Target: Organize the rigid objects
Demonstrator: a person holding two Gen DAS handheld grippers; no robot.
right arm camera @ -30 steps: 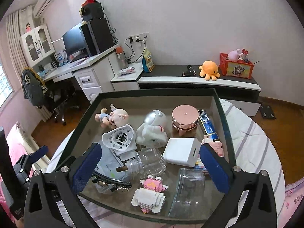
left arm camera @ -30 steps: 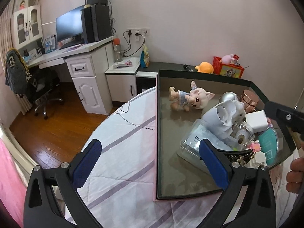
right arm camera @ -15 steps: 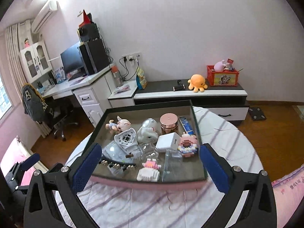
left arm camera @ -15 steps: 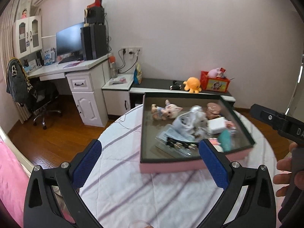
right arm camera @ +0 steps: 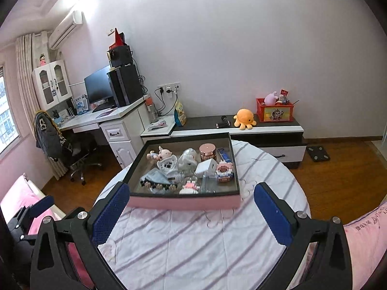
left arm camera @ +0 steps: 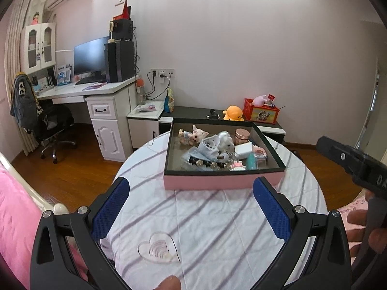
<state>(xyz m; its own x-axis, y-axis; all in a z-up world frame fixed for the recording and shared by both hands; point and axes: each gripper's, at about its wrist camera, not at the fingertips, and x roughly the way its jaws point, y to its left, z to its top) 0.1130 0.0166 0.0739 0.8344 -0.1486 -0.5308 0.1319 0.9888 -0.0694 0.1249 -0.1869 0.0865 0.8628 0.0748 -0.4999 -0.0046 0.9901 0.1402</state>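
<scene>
1. While a second ago both grippers sat close over the pink box, left gripper and right gripper have pulled back; jaws spread, holding nothing.
2. Figurines, jars and blocks lie jumbled inside the box, well ahead of the jaws on the desk.
3. Could be an early survey or a final retreat.

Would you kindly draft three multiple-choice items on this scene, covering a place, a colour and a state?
1. Where is the pig figurine?
A. far left corner of the tray
B. on the tablecloth
C. on the floor

2. What colour is the tray outside wall?
A. green
B. pink
C. yellow

3. How are the left gripper and right gripper?
A. both open, empty
B. both shut
C. one holds a toy

Key: 1 A, it lies at the tray's far left; 2 B, the near wall is pink; 3 A, the pads stand wide apart, nothing between.
</scene>
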